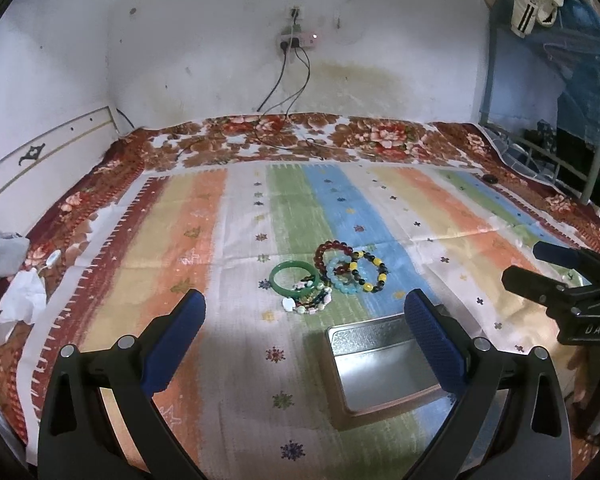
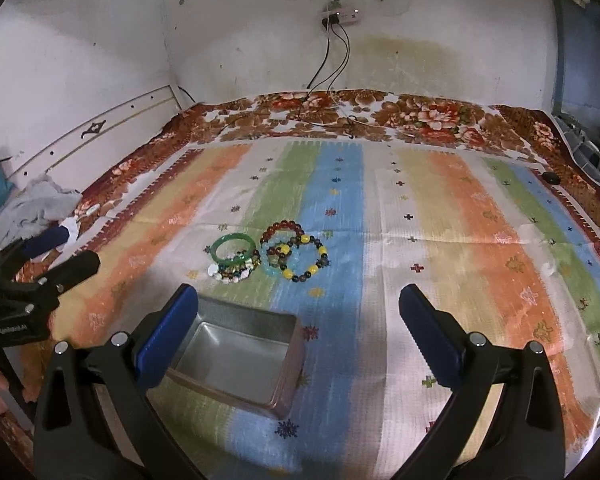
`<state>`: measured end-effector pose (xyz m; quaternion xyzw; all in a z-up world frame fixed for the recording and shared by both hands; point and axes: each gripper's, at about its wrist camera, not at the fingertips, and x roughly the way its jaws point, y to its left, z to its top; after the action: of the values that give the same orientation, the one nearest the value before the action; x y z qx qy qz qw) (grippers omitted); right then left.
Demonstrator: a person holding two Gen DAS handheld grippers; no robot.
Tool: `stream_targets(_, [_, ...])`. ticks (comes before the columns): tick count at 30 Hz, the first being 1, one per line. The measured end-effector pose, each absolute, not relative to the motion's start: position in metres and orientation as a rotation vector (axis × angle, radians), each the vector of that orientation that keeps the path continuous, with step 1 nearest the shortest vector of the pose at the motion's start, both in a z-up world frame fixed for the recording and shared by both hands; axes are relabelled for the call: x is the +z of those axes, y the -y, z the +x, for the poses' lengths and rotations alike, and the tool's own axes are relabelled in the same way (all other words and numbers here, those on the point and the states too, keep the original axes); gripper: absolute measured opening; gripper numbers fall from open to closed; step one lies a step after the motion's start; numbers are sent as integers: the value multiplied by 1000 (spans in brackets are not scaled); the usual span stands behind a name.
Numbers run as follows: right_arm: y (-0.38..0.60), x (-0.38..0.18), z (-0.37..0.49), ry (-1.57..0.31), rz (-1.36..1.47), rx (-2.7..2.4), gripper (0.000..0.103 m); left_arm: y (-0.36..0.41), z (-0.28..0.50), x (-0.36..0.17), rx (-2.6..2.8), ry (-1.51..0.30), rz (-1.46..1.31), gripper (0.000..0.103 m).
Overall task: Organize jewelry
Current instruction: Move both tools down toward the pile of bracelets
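Both tongs hang above a bed covered by a striped cloth (image 1: 236,216) in orange, yellow, green, blue and white, laid over a red floral blanket (image 1: 284,136).

Left tongs (image 1: 304,312): jaws spread wide, nothing between the blue pads. In the left wrist view the gap frames the jewelry ahead and the tin box lower right. In the right wrist view the same tongs appear at the left edge, well apart from the jewelry.

Right tongs (image 2: 298,306): jaws spread wide, nothing held. The left pad overlaps the near-left corner of the tin box in that view.

Jewelry: all pieces lie in one cluster on the cloth, on the green and blue stripes, beyond the box.
- Green bangle (image 1: 294,278), left side of the cluster, flat on the cloth.
- Mixed bead bracelet (image 1: 306,304) with white stones, overlapping the bangle's near edge.
- Dark red bead bracelet (image 1: 332,254), at the far side.
- Light blue bead bracelet (image 1: 344,278), overlapping the red one.
- Black and yellow bead bracelet (image 1: 370,272), right side, overlapping the blue one.

Tin box (image 2: 236,354): rectangular metal, lid off, interior bare, standing on the cloth nearer than the cluster and not touching it.

A power strip (image 1: 300,38) with cables hangs on the far wall.
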<state>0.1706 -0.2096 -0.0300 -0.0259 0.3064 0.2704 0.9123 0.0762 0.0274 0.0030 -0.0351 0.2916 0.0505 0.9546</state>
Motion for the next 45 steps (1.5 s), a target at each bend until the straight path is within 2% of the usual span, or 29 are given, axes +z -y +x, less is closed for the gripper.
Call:
stream_targets(12, [186,-34,217,-705,-86,546,99,-71,132,-18,49,-744,-291,98])
stream_targets(23, [172,-46,260,-808,-88,547,99,-91,174,-24,88,-800,-291,97])
stream_targets(36, [157,-98,330,-1114,-100,483,99,-105,227,-54,114,-957,-276,97])
stream_targets(45, [150,-114,358,-1183,-72,468,99,-105,257,-76,97,-1056,-251,94])
